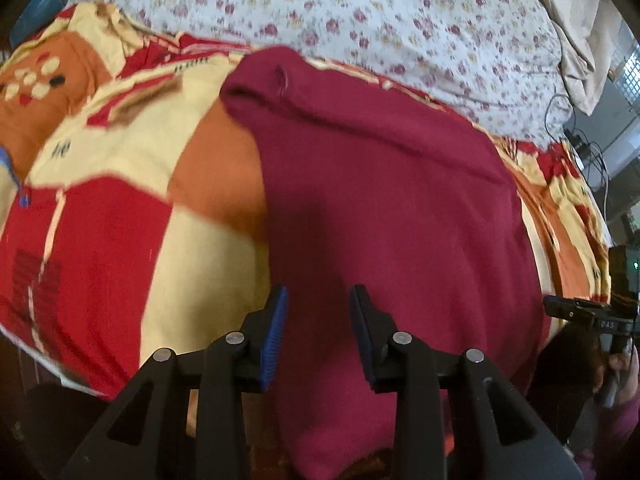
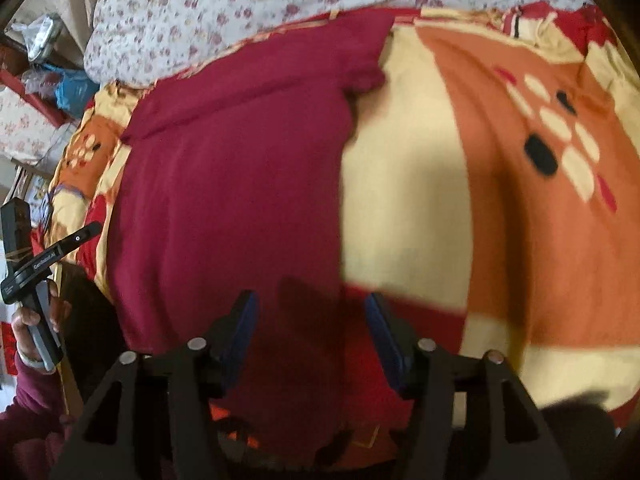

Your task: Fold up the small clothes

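Note:
A dark red small garment (image 1: pixel 380 184) lies spread flat on a patterned bedspread (image 1: pixel 120 200). My left gripper (image 1: pixel 319 300) is open and empty, its blue pads just above the garment's near left part. In the right wrist view the same garment (image 2: pixel 224 184) fills the left and middle, a short sleeve pointing to the far right. My right gripper (image 2: pixel 311 302) is open and empty above the garment's near right edge. Each gripper shows in the other's view: the right one at the far right (image 1: pixel 592 316), the left one at the far left (image 2: pixel 40 264).
The red, orange and cream bedspread (image 2: pixel 500 184) covers the bed. A white floral sheet (image 1: pixel 360 12) lies beyond it. Cables (image 1: pixel 580 140) and pale cloth (image 1: pixel 580 32) sit at the far right. Plastic bags and clutter (image 2: pixel 60 76) lie at the bed's left side.

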Action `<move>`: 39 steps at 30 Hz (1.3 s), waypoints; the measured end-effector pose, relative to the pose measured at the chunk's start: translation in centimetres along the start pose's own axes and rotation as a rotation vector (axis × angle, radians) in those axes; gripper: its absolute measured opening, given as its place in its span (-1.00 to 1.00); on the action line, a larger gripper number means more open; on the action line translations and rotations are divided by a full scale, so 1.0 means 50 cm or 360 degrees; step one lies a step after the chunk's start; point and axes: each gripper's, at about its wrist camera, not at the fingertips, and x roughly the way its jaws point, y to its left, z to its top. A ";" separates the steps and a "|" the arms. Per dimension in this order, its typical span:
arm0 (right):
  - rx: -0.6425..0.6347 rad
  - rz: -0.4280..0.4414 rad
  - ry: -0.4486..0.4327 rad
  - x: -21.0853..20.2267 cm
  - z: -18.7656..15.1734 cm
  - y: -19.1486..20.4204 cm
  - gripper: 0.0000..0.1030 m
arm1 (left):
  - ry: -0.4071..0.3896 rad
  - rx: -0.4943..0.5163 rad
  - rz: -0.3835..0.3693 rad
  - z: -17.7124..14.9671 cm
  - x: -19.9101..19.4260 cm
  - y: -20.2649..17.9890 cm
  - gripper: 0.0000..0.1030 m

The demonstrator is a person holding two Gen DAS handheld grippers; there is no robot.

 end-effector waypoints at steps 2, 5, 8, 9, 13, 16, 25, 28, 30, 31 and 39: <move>-0.0005 0.0019 0.0037 0.004 -0.028 0.005 0.25 | 0.0029 -0.0010 -0.0036 -0.032 -0.008 0.002 -0.56; -0.0033 0.0013 0.0110 0.014 -0.066 0.013 0.30 | 0.0113 -0.0026 -0.0076 -0.072 -0.006 0.004 -0.56; -0.0058 -0.0006 0.0179 0.024 -0.101 0.019 0.30 | 0.0185 -0.0058 -0.0068 -0.109 0.002 0.011 -0.56; -0.0058 0.0002 0.0196 0.026 -0.109 0.019 0.30 | 0.0211 -0.0063 -0.0046 -0.122 0.006 0.013 -0.56; -0.0029 0.0068 0.0289 0.041 -0.142 0.020 0.31 | 0.0276 -0.0087 -0.0032 -0.152 0.013 0.018 -0.56; -0.0011 0.0091 0.0341 0.056 -0.150 0.020 0.31 | 0.0320 -0.0100 -0.0023 -0.168 0.021 0.019 -0.56; 0.0036 0.0117 0.0398 0.088 -0.157 0.023 0.32 | 0.0421 -0.0118 -0.0029 -0.183 0.066 0.009 -0.56; 0.0052 0.0145 0.0394 0.099 -0.158 0.029 0.30 | 0.0454 -0.0104 -0.0001 -0.191 0.086 0.005 -0.56; 0.0012 0.0137 0.0386 0.102 -0.165 0.037 0.11 | 0.0472 -0.0072 0.0013 -0.194 0.092 -0.001 -0.59; -0.0014 0.0134 0.0381 0.104 -0.166 0.044 -0.17 | 0.0463 -0.0055 0.0002 -0.194 0.089 -0.005 -0.63; -0.0189 0.0186 0.0282 0.059 -0.160 0.079 -0.73 | 0.0365 -0.0097 -0.0091 -0.191 0.049 0.006 -1.00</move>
